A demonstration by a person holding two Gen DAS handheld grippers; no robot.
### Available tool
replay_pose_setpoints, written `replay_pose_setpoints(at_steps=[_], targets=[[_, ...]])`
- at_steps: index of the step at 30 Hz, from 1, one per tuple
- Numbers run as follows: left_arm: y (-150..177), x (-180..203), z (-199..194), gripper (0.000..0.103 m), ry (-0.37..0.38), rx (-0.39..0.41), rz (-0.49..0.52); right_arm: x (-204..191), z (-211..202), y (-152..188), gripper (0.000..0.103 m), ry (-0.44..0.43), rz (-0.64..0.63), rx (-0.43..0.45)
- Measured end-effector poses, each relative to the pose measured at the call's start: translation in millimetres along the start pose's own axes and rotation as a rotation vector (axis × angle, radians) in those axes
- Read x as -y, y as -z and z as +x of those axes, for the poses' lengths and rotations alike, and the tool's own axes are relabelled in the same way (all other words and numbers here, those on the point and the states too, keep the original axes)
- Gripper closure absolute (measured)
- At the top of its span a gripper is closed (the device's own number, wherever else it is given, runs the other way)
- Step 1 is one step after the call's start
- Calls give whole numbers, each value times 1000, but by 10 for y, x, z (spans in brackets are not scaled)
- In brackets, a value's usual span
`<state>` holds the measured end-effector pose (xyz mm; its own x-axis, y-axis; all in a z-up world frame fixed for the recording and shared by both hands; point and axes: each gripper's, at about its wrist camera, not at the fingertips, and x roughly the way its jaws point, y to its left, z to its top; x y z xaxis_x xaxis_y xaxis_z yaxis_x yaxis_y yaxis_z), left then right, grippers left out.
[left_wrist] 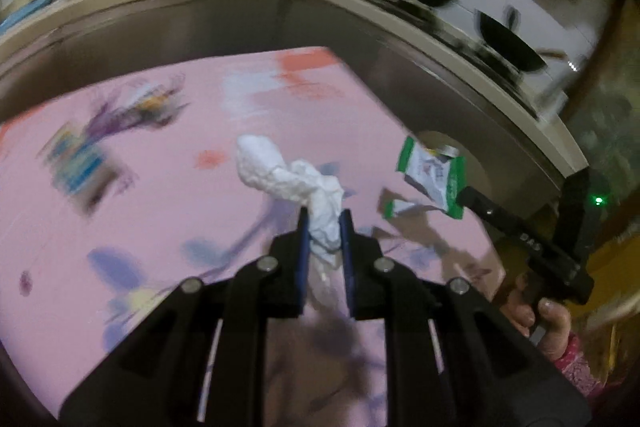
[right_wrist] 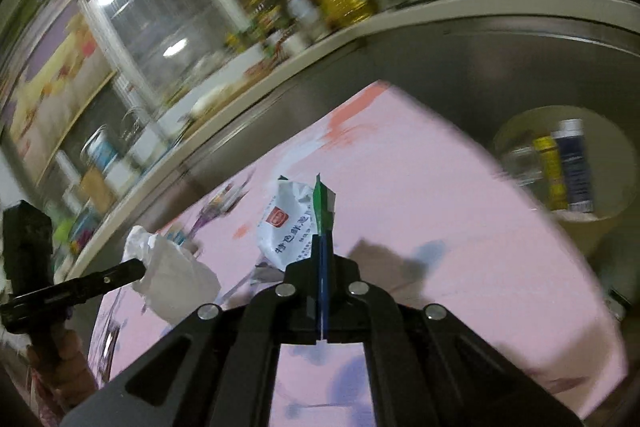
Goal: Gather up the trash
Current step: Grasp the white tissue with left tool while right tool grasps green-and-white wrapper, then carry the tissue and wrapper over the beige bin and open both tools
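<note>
Holding trash aloft over pink bench (left_wrist: pixel 168 211): left tool (left_wrist: pixel 324 227) clamped on tissue (left_wrist: pixel 288 179), right tool (right_wrist: pixel 323 247) clamped on wrapper (right_wrist: pixel 286 223); bin unseen.

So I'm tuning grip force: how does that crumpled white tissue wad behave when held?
The crumpled white tissue wad probably squashes easily: it narrows between the left gripper fingers. Its free end juts out unsupported, so it seems light.

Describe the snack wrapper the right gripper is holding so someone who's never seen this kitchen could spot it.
Find the pink patterned table cover below the steel counter front. Above its right side, the right gripper pinches a flat packet by its edge. Unlike the plain crumpled white tissue in the left gripper, the packet is printed, white with green borders.
</note>
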<state>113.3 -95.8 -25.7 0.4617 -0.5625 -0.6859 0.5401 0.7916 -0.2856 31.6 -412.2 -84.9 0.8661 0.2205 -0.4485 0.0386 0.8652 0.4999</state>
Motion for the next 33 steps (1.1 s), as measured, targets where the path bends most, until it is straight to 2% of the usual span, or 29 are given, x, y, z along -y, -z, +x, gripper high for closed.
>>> replay_pose_setpoints(at_steps=[5,8,11,14,17,20,22,23,26,29,30,31,33], targets=[[-484,996,642,89,117,-25,158,820,-345,-230,103,136,110,113],[-693,1536,1064,89,180,-44,216,1262,-556,-297,103,213,145,165],[-820,1973,1486,89,230,-79,255,1557,-569,-372,103,264,172,183],[-867,2289,1866,89,246,-107,280,1832,-501,-422,103,290,201,171],[-912,2458,2209,89,229,-127,289,1997,-392,-441,103,303,215,158],[-916,2538,2430,88,212,-131,293,2117,-248,-452,103,277,244,133],[-900,2592,2580,69,187,-158,310,2153,-158,-439,103,267,253,108],[-885,2623,2667,53,165,-181,318,2142,-140,-423,103,264,249,102],[-836,2649,2731,50,136,-187,330,2123,-120,-401,99,257,241,96],[-806,2598,2670,50,121,-190,330,2093,-170,-371,77,253,250,107],[-801,2577,2630,50,118,-186,329,2087,-209,-369,63,250,256,122],[-797,2554,2584,50,115,-181,330,2068,-248,-364,57,250,257,135],[-778,2485,2442,50,105,-156,331,2019,-325,-363,57,242,257,157]])
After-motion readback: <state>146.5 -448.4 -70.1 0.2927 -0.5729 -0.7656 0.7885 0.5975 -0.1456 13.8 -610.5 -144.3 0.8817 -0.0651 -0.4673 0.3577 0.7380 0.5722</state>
